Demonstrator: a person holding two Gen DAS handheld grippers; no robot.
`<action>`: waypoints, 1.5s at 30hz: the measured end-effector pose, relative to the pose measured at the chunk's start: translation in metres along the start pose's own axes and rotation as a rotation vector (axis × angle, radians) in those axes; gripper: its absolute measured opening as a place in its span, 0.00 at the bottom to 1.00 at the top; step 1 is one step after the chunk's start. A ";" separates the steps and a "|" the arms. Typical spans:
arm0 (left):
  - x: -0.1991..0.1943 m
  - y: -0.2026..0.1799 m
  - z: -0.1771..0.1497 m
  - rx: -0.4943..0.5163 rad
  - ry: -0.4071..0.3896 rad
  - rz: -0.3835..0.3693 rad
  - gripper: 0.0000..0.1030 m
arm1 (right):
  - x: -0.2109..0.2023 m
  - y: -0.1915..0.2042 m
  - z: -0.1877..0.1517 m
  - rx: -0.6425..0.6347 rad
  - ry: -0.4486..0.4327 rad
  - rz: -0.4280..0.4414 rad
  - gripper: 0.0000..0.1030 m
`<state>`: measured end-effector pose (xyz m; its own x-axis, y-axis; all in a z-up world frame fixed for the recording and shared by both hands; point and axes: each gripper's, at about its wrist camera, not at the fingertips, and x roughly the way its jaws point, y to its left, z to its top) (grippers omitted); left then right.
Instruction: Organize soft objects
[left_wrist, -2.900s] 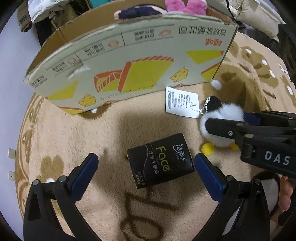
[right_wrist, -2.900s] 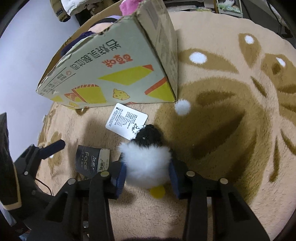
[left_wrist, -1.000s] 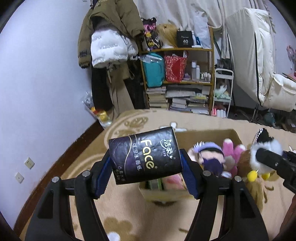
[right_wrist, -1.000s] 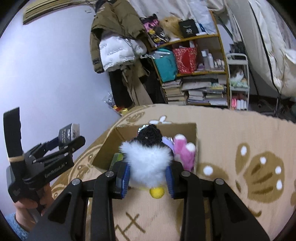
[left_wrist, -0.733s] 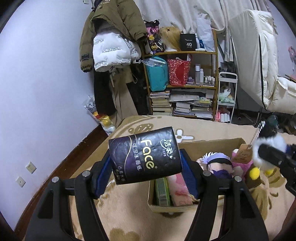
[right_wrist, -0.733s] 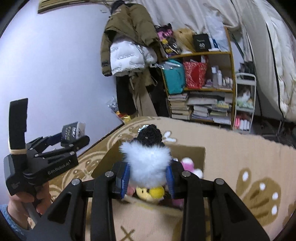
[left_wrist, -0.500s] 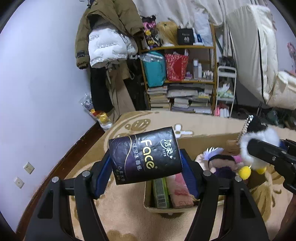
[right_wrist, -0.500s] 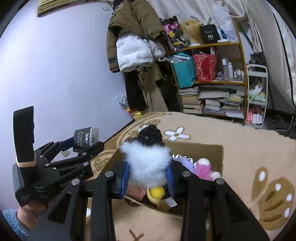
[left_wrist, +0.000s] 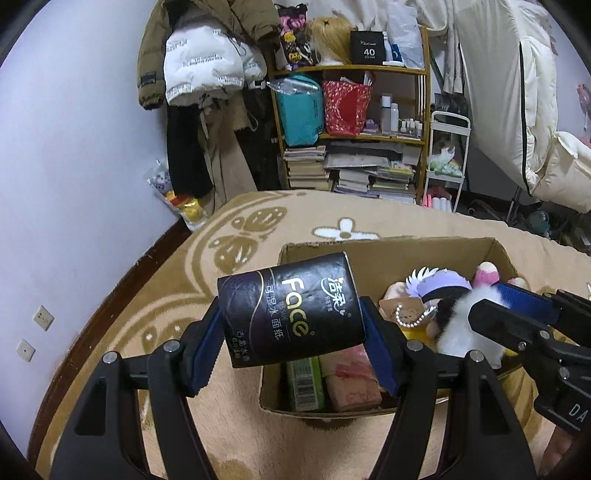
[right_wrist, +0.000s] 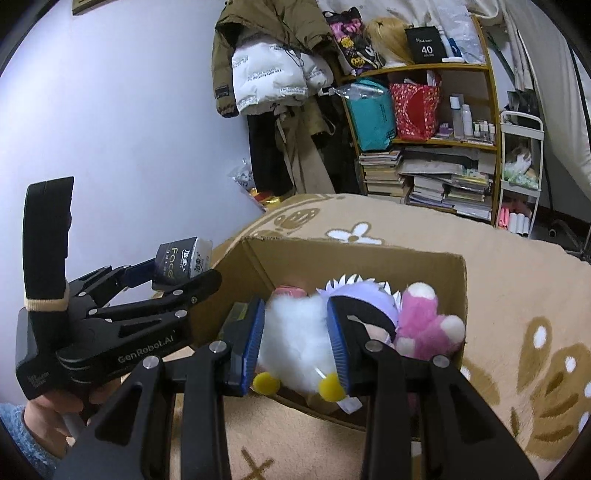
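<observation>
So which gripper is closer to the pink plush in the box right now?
Right. The right gripper, shut on the white fluffy toy, sits over the cardboard box beside the pink plush. The left gripper, holding the tissue pack, is at the box's opposite end.

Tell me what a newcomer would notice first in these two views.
The black tissue pack clamped in the left gripper, held above the near left corner of the open cardboard box. Beside it, the right gripper squeezes a fluffy white plush over the box, next to a pink plush inside.
</observation>
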<state>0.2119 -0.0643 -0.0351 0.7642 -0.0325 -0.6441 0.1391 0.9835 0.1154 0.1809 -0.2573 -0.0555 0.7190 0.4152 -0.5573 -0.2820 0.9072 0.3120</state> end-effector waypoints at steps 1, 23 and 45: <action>0.000 0.000 -0.001 -0.002 0.002 -0.004 0.67 | 0.000 -0.001 -0.001 0.003 0.003 -0.004 0.36; -0.093 0.027 -0.013 -0.023 -0.049 0.055 0.98 | -0.078 0.018 -0.010 0.072 -0.016 -0.088 1.00; -0.236 0.051 -0.054 -0.121 -0.229 0.067 1.00 | -0.208 0.065 -0.039 -0.041 -0.245 -0.212 1.00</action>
<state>0.0050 0.0036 0.0818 0.8935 0.0075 -0.4490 0.0176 0.9985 0.0519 -0.0118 -0.2822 0.0506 0.8947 0.1927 -0.4029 -0.1315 0.9758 0.1748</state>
